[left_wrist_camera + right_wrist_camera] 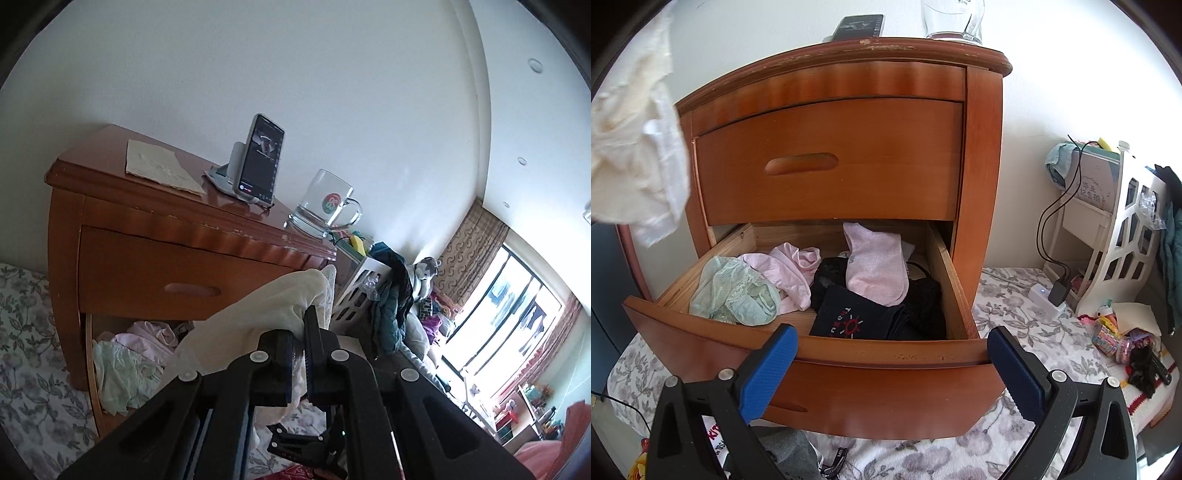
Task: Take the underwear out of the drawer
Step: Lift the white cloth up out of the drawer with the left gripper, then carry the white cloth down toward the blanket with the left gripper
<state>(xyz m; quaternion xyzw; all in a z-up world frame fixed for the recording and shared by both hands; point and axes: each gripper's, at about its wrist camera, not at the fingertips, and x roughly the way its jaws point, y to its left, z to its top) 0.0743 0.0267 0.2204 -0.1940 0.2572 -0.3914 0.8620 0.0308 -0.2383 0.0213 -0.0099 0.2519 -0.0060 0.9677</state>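
My left tool (301,332) is clamped on a cream underwear (280,295); the cloth is pinched between the two pads and bunches up just ahead of the fingertips, with the rest hanging below and to the left of the tool. In the view of my other hand this same cloth (635,140) hangs in the air, up and to the left, well apart from the open lower drawer (827,354). So I judge this piece is already out of the drawer.

My right tool (892,354) stands with its jaws wide apart and holds nothing. The front board of the drawer lies just ahead of its fingertips, and the open box is beyond and a little below that.

More pieces are in the drawer: a mint green underwear (735,291) ahead and to the left of the right tool, a pink underwear (790,269) beside it, and a dark garment (857,317) straight ahead. The right tool is the nearer one to these, so the next reach would go forward over the front board and down.
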